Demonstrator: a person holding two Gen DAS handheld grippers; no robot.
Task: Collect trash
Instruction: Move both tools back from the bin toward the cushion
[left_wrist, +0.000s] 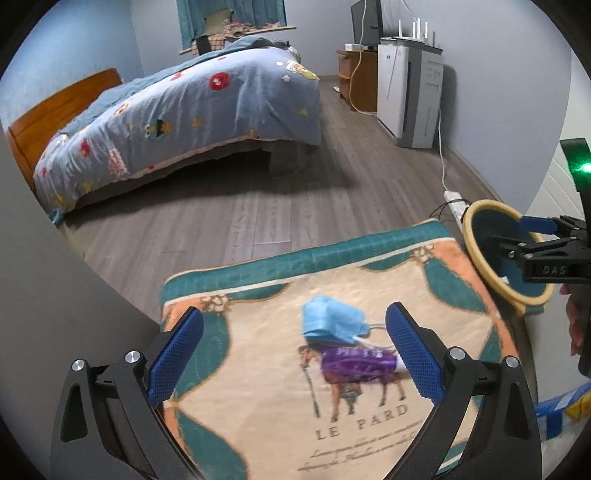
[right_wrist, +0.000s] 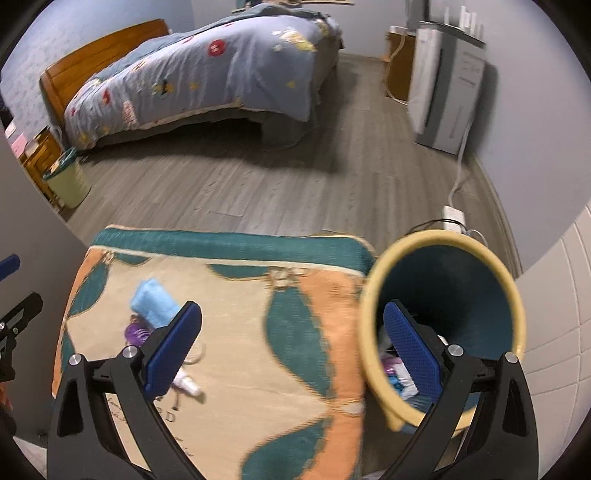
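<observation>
blue mask (left_wrist: 330, 319) and purple wrapper (left_wrist: 356, 363) on rug (left_wrist: 258, 387), between wide-spread fingers (left_wrist: 177, 354) of empty left gripper (left_wrist: 293, 356)

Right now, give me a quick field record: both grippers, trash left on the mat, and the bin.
left gripper: open, empty, above the mat
right gripper: open, empty, one finger over the bin mouth
mat: printed, on the wood floor
trash on mat: blue face mask, purple wrapper
trash bin: yellow rim, beside the mat, some trash inside
</observation>
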